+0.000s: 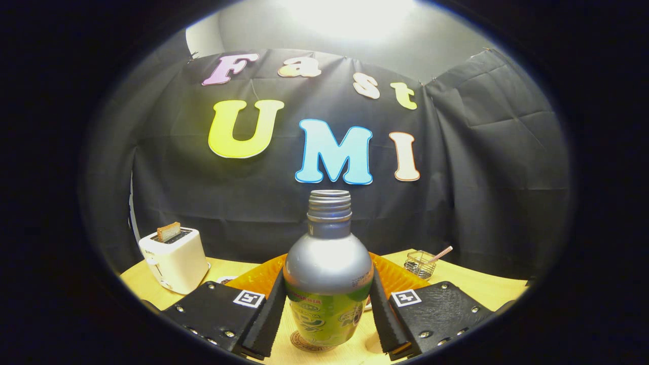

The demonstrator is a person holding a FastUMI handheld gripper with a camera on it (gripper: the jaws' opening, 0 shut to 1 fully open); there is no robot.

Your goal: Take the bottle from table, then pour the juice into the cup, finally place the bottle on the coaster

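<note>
Bottle upright between the gripper's fingers, over the coaster.

The gripper (327, 309) is closed partway, both pads pressing the bottle (328, 274) at its green lower body; the bottle's long axis is vertical, open threaded neck up. Its base is just over or on a round coaster (307, 343) on the yellow desk (487, 289); I cannot tell which. An orange tray (398, 276) lies just beyond, a wire basket (420, 263) right, a toaster (175, 258) left near the desk edge.
</note>
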